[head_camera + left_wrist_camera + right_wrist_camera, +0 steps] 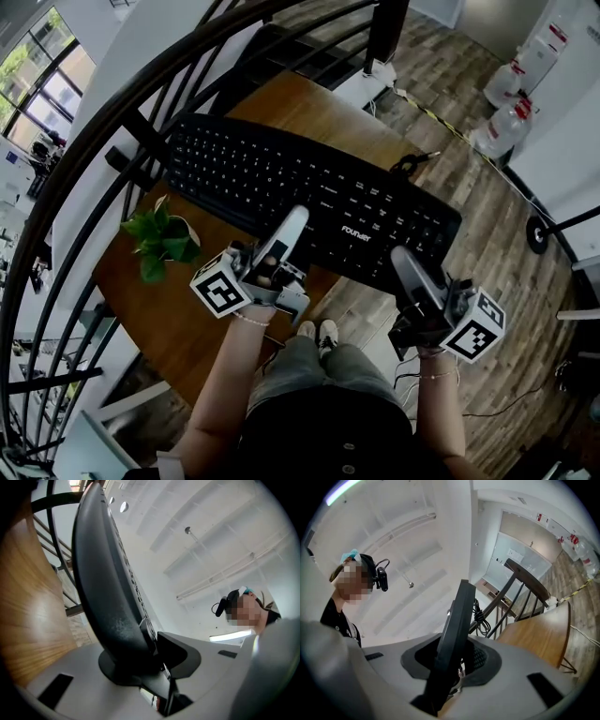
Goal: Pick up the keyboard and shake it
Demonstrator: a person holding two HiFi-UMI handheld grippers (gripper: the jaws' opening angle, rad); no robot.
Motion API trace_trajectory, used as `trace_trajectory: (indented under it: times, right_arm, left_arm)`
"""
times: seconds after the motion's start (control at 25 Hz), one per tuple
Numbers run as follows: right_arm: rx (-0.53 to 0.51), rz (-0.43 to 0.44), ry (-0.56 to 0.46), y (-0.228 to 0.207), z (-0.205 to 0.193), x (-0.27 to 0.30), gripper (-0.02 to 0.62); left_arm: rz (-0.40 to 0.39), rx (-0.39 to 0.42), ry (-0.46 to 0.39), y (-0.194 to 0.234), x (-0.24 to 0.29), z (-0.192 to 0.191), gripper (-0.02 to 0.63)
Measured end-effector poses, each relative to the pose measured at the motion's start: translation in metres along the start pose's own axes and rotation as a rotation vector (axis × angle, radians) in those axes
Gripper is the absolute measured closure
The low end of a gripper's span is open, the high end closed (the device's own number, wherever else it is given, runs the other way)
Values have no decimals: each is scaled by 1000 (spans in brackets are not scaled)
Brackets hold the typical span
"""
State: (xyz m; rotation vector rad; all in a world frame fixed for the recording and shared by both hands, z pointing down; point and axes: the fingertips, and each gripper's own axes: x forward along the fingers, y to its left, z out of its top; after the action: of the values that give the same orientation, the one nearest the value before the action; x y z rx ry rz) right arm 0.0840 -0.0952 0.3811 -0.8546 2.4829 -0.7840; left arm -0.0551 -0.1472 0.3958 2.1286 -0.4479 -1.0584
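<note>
A long black keyboard [281, 183] is held above the round wooden table [159, 314], tilted, keys facing up toward me. My left gripper [296, 221] is shut on its near edge around the middle. My right gripper [403, 258] is shut on the near edge toward the right end. In the left gripper view the keyboard [101, 588] stands edge-on, clamped between the grey jaws of the left gripper [151, 654]. The right gripper view shows the keyboard [457, 620] as a thin slab pinched in the right gripper [451, 667]. Its coiled cable [412, 162] hangs at the far edge.
A small green potted plant [161, 240] sits on the table's left side. A black curved railing [112, 122] arcs round the table at the left and the back. Large water bottles [511, 117] stand on the wood floor at far right. My feet [317, 331] are below the table edge.
</note>
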Motion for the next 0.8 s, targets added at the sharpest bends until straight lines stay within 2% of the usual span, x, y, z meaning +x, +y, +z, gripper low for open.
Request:
trace_trajectory:
  times: [0.28,0.56,0.64,0.8]
  right_arm:
    - [119,-76,61,-26,-13,3,474]
    - [246,-185,125,-67,-61,-11,474]
    - [287,-206,130,-58,-53,-11,474]
    - [374,-223,117,24,25,17,474]
  left_arm:
    - [127,-73,10,32,-11,-12,496]
    - [243,-193,16,81,-47,-46,492]
    - [279,-208,33,70,-42,-44,490]
    - [359,-222,84,-20,13,16,488]
